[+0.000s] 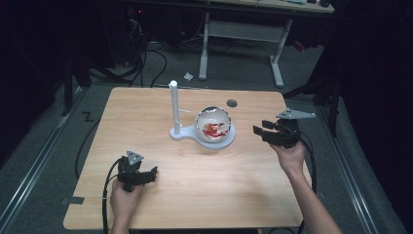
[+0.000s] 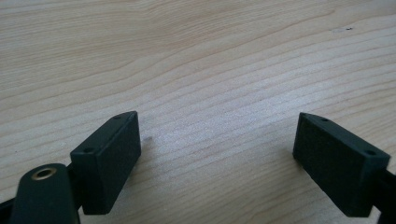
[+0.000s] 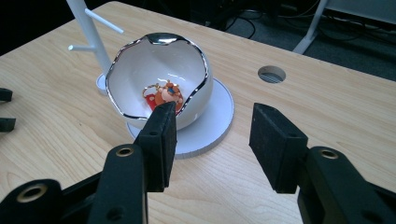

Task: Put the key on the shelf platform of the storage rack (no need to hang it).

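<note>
The fingers (image 3: pixel 161 140) of the right gripper (image 3: pixel 212 140) stood partly apart with nothing between them, beside the egg-shaped white bowl (image 3: pixel 154 70); those of the left gripper (image 2: pixel 217 154) gaped wide over bare table (image 2: pixel 187 56), holding nothing. One small orange-and-red trinket (image 3: pixel 164 95) lay in the bowl, partly hidden behind the rim and a finger, too small to identify. The bowl sat on one round white base (image 3: pixel 219 116) with one upright peg stand (image 3: pixel 88 32), cut off at the top. One cable hole (image 3: pixel 271 73) lay beyond. Open wood surrounded both grippers.

Glossy white bowl (image 3: pixel 159 70) with mirror-bright metallic rim, on a matt white stand (image 3: pixel 219 112) and pale wood-grain table (image 3: pixel 56 126).
</note>
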